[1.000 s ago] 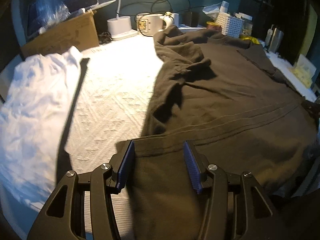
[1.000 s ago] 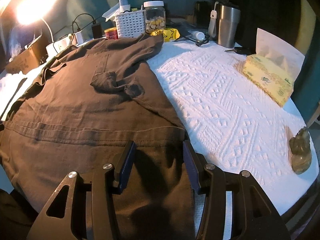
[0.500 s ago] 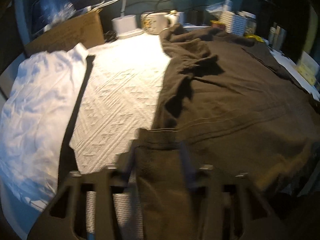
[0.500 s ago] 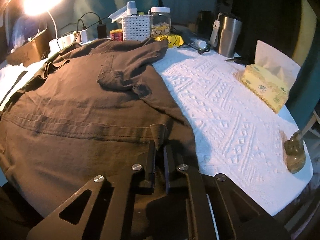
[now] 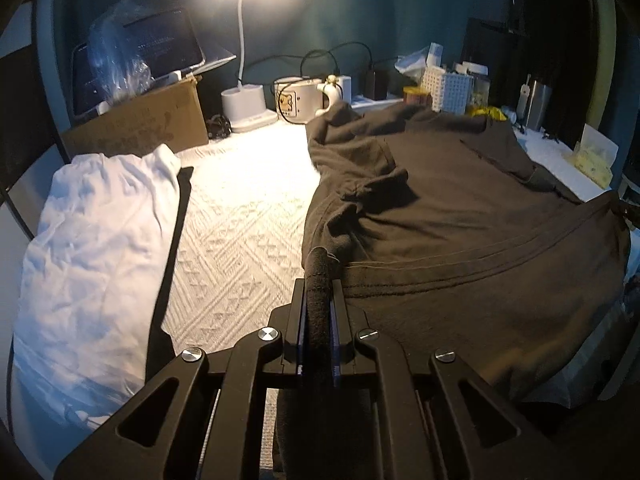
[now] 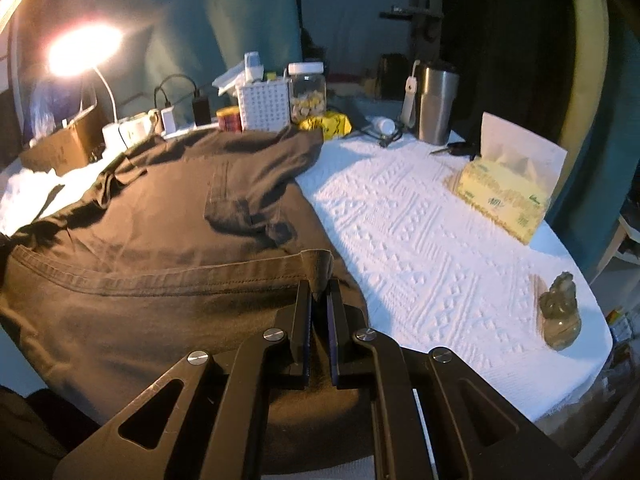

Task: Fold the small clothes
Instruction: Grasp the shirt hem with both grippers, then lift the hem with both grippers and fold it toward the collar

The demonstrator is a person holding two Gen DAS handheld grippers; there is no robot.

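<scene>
Left gripper (image 5: pixel 319 288) jaws clamped on brown shirt (image 5: pixel 460 216) hem at 6 o'clock, just closed. Right gripper (image 6: pixel 319 292) jaws likewise pinching hem.

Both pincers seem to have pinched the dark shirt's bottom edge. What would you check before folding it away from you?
1. Left gripper shut on the dark shirt hem: ok.
2. Right gripper shut on the hem: ok.
3. Sleeves lie flat: not ok, both bunched.
4. White garment clear of the shirt: ok.
5. Far clutter, such as the white basket, clear of the collar: not ok.
</scene>
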